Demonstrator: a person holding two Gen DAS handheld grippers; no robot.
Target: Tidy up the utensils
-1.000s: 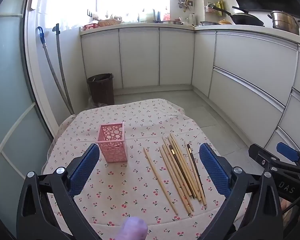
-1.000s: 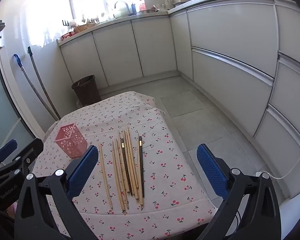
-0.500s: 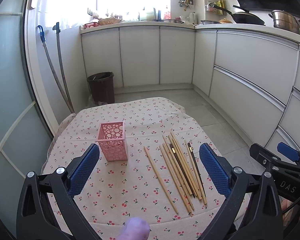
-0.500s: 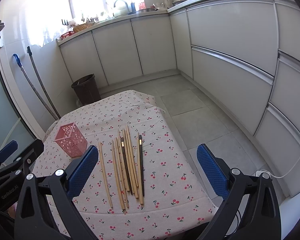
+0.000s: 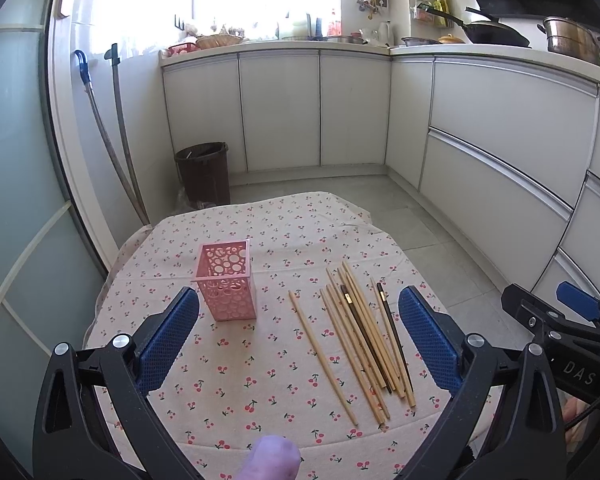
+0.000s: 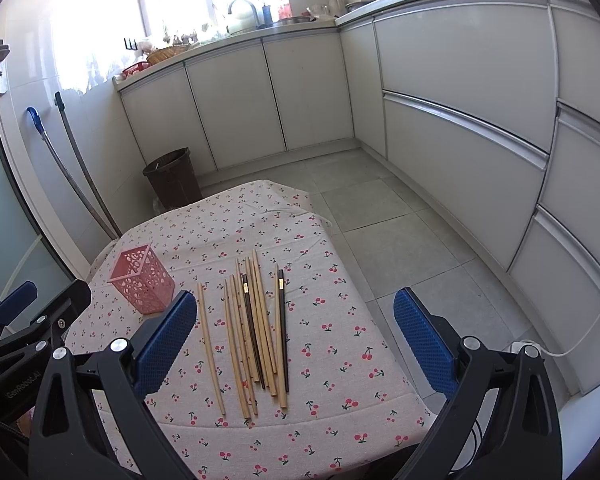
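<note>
A pink perforated holder (image 5: 228, 285) (image 6: 143, 281) stands upright and empty on the left of a small table with a cherry-print cloth (image 5: 236, 360) (image 6: 332, 344). To its right lie several chopsticks (image 5: 360, 332) (image 6: 256, 328), most of pale wood and two dark, roughly parallel, one pale stick apart on the left. My left gripper (image 5: 298, 332) hangs open above the table's near side, between holder and chopsticks. My right gripper (image 6: 296, 334) is open too, held above the chopsticks' right half. The right gripper's body (image 5: 560, 320) shows in the left wrist view at the right edge.
A fingertip (image 5: 274, 458) shows at the bottom of the left wrist view. Past the table a brown bin (image 5: 203, 172) stands on the tiled floor (image 6: 380, 216). White cabinets (image 5: 280, 108) run along the back and right. Two mop handles (image 5: 116, 148) lean at the left wall.
Both grippers have barely drifted; the views shifted slightly. Nothing on the table has moved.
</note>
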